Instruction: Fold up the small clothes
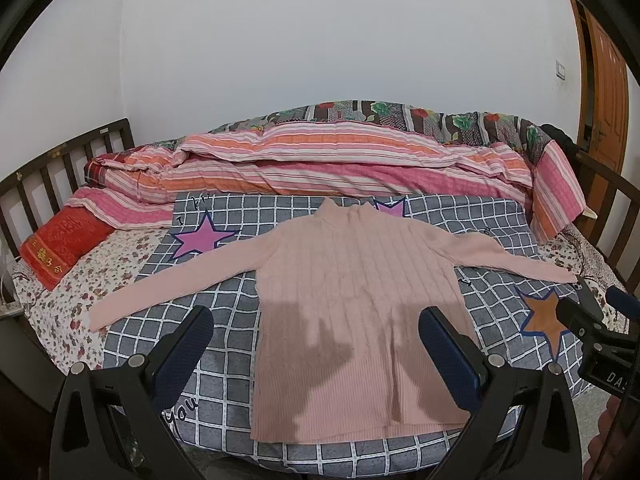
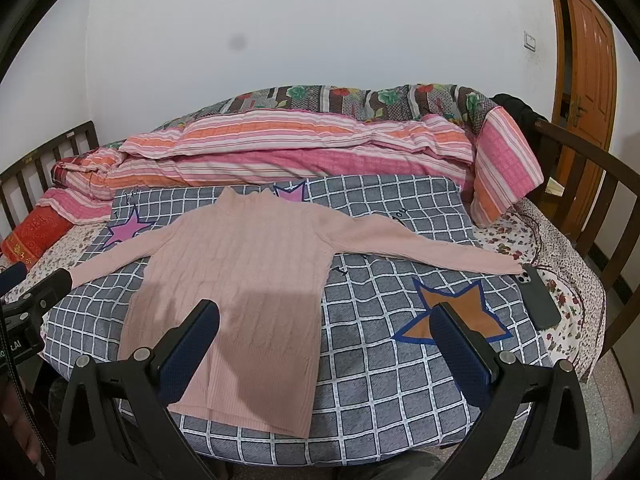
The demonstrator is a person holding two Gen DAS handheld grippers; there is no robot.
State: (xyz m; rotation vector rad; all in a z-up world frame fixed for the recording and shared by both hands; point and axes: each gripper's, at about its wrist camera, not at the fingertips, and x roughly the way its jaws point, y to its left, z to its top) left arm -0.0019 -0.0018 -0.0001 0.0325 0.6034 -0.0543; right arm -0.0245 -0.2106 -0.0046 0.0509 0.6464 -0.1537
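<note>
1. The pink knit sweater lies flat on the checked blanket, sleeves spread.
2. Left tool and right tool hover wide, empty.
3. Soft, light, stretchy: pinch a sleeve cuff.

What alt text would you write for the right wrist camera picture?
A pink cable-knit sweater lies flat, sleeves spread, on a grey checked sheet on a bed. The open right gripper hovers over its hem side, and a dark phone lies by the right cuff.

Ribbed knit sweater (matt cloth)
</note>
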